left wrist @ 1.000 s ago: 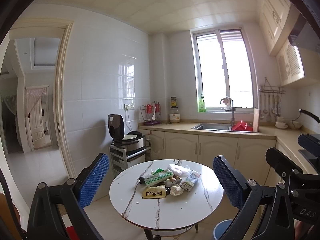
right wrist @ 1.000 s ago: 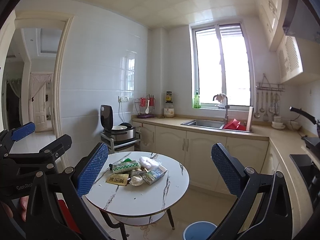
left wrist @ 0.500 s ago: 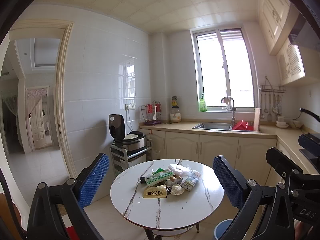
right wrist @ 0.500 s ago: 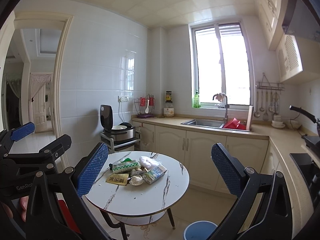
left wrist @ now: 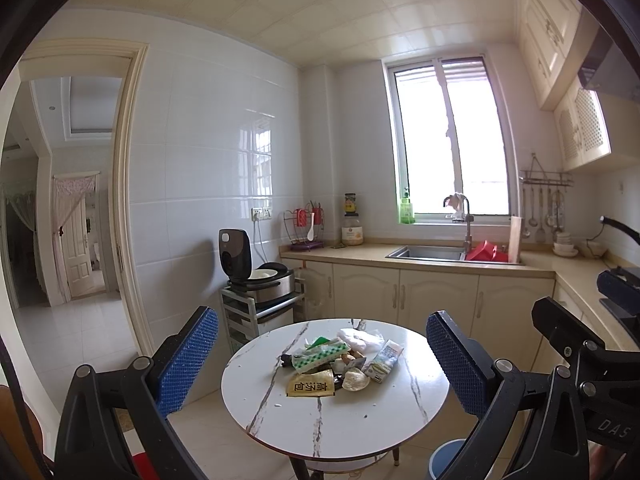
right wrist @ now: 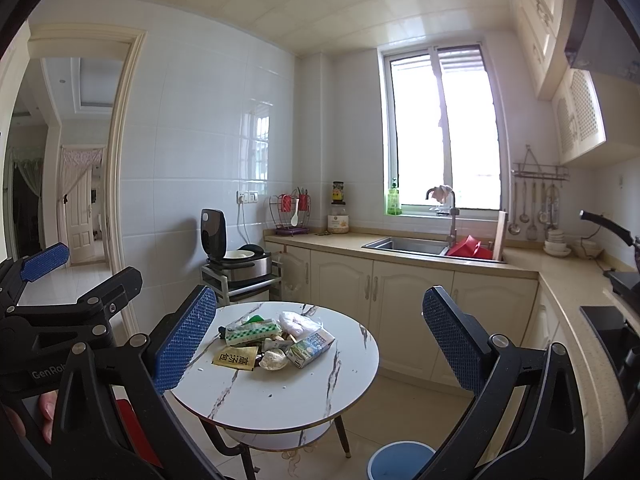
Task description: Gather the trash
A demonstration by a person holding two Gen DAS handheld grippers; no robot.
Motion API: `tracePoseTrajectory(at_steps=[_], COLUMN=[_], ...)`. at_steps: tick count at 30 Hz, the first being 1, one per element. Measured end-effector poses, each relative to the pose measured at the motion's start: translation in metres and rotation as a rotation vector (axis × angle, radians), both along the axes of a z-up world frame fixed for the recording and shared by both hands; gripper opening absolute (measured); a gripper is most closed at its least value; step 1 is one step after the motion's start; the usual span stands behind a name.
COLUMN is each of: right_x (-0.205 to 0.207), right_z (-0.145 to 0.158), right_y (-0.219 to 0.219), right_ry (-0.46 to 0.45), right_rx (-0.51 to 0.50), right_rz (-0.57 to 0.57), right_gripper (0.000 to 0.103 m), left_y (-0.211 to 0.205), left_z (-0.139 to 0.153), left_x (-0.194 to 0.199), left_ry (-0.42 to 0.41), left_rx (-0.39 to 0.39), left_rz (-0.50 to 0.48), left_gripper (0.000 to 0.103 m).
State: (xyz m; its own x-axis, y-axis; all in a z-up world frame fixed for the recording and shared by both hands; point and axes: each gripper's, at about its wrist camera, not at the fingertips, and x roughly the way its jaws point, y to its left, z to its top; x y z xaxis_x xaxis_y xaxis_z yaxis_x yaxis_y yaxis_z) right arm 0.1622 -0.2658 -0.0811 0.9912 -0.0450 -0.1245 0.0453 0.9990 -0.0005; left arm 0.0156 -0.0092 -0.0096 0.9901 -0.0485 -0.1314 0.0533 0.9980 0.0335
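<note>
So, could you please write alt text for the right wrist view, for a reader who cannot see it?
An open right hand-held gripper frames a round marble-look table piled with trash: wrappers, a small carton and a plastic bag. A blue bin stands on the floor beside the table, the left hand-held gripper shows at the left edge, and a sink sits under the window behind.

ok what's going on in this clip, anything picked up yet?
Nothing yet. A person holds both grippers up, well short of the round table. The left gripper and right gripper are both open and empty. The trash pile of wrappers, a small carton and scraps sits untouched in the middle of the table. A blue bin stands on the floor by the table, to its right.
</note>
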Motion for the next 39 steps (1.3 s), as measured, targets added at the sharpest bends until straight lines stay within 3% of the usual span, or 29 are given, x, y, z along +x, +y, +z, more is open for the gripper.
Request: tracePoseTrajectory(at_steps=[32,39], right_x=[0.0,0.014], right_z=[-0.003,-0.017], right_y=[-0.002,-0.006], right_ry=[0.0,0.029], right_rx=[0.002,0.015], right_rz=[-0.002,0.013], right_gripper=[0.103,0.103], left_y=[-0.002,-0.003], left_z=[-0.003,-0.012], left_x=[0.001,0.017], left_ry=[-0.001,0.034], left_rx=[0.003,0.009], left_rz=[0.0,-0.011], left_gripper=[0.102,0.102])
